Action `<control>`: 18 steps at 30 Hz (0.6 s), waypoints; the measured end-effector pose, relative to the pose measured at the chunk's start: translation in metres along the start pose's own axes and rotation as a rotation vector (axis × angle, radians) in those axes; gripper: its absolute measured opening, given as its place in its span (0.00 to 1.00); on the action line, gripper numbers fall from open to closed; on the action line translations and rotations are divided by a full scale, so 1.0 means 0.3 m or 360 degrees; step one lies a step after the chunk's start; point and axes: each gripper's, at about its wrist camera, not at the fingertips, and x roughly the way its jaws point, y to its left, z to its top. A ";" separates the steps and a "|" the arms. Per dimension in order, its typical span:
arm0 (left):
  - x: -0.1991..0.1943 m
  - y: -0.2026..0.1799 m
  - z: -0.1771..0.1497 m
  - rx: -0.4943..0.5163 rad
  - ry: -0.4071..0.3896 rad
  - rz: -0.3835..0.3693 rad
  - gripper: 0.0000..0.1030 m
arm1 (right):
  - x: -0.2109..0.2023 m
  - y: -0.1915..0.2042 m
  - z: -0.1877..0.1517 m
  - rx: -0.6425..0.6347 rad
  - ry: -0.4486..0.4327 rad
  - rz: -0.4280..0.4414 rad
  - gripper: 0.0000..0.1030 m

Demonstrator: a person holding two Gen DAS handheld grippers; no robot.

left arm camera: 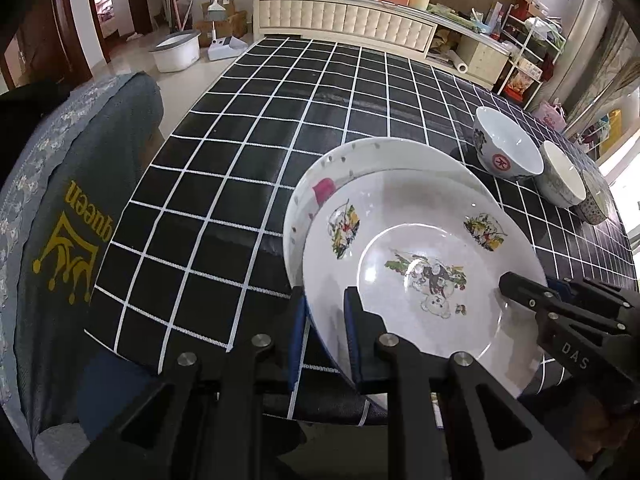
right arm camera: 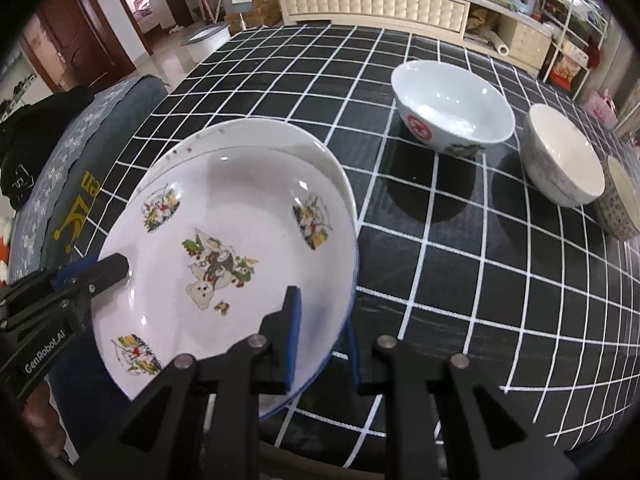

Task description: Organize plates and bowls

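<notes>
- white melamine, printed with cartoon animals: the top plate [left arm camera: 424, 264] is clamped at both sides, my left gripper [left arm camera: 324, 332] on its left rim and my right gripper [right arm camera: 320, 336] on its right rim.
- each gripper has one blue-padded finger above the rim and one below, jaws narrowed down onto the plate edge; both hold the same plate.
- from the left wrist view i see the right gripper's black fingers biting the far rim; from the right wrist view the left gripper does the same on the opposite edge.
- a second plate [left arm camera: 340, 164] lies under the held one, its rim showing beyond the far edge. i cannot tell whether the two touch.
- both plates are over the near part of the black tablecloth with white grid lines [left arm camera: 240, 128].
- three bowls stand apart to the right: a white bowl with a red round mark [right arm camera: 452, 108], a cream bowl [right arm camera: 564, 156] beside it, and a patterned bowl [right arm camera: 620, 204] at the edge of view.
- a grey chair cover with yellow lettering [left arm camera: 76, 232] sits left of the table.
</notes>
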 end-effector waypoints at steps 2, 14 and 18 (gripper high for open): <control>0.002 0.005 0.007 -0.0015 0.0006 -0.0008 0.16 | -0.001 0.005 0.002 -0.0017 -0.0004 -0.0020 0.24; -0.014 0.004 0.003 -0.0043 -0.0012 0.0012 0.33 | -0.048 -0.013 0.001 -0.0002 -0.0051 0.0059 0.34; -0.058 -0.028 0.003 0.0005 -0.0060 -0.0001 0.39 | -0.110 -0.032 -0.004 0.0029 -0.0149 0.0072 0.54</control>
